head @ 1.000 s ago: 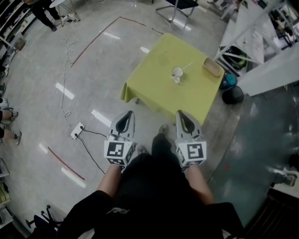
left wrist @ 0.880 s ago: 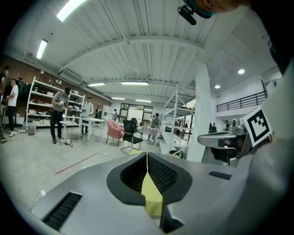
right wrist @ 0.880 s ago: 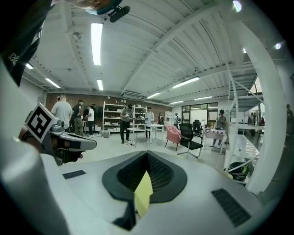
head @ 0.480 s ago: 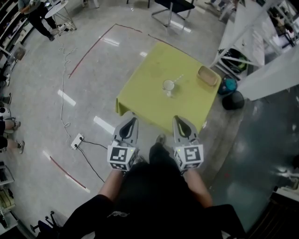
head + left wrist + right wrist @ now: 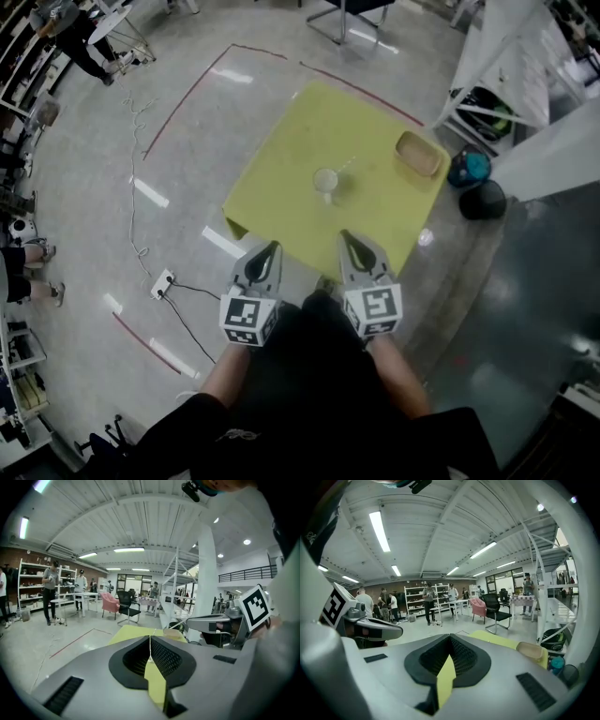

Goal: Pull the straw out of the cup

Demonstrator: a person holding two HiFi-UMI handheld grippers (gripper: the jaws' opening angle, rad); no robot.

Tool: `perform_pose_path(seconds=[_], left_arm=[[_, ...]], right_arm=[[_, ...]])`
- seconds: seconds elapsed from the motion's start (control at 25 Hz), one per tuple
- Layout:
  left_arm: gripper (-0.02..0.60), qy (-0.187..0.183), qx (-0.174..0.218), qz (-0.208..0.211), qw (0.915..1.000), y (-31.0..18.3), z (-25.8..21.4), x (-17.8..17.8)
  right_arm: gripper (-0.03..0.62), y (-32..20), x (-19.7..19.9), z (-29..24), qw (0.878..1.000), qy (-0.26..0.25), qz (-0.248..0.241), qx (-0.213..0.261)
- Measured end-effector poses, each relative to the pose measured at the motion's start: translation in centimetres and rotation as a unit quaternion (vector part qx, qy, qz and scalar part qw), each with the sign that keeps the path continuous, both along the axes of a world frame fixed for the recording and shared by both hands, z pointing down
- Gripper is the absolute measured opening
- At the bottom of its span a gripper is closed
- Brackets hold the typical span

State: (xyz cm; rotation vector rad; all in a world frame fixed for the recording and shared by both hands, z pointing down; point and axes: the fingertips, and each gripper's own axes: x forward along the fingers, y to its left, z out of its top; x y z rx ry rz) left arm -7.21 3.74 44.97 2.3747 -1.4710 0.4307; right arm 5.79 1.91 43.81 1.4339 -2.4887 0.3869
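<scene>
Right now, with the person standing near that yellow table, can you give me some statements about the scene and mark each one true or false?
1. The straw sits in the cup. True.
2. The right gripper has its jaws shut on the straw. False: its jaws are shut but empty, and it is well apart from the cup.
3. The cup stands on the yellow table. True.
4. The left gripper has its jaws wide open. False: its jaws are together with nothing between them.
5. The tan tray lies on the floor. False: it lies on the table, near its edge, to the right of the cup in the head view.
</scene>
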Motion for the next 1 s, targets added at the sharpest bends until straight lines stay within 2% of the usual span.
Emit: perform_pose_path(seconds=[0.24,0.44,0.76,1.0], left_arm=[[0.048,-0.021,-0.008,0.011,0.9997,-1.0,1.1,2.4],[0.048,-0.038,-0.012,0.036,0.9986,-1.9,1.3,3.8],[0.048,-0.039,-0.037,0.067,0.9963,-3.1,3.2,5.8],[0.048,-0.032,-0.07,0.065,0.9949,-3.8,5.7,5.1]], right_arm=[[0.015,-1.1,1.3,2.1,1.0,-0.014,-0.009,-0.012],[0.017,-2.4,1.7,2.1,1.0,-0.028,0.003,-0.007],[0.015,-3.7,4.1,4.7,0.998,-0.045,0.042,-0.031],[0.017,-4.6,3.4,7.3,0.996,-0.052,0.051,-0.056]])
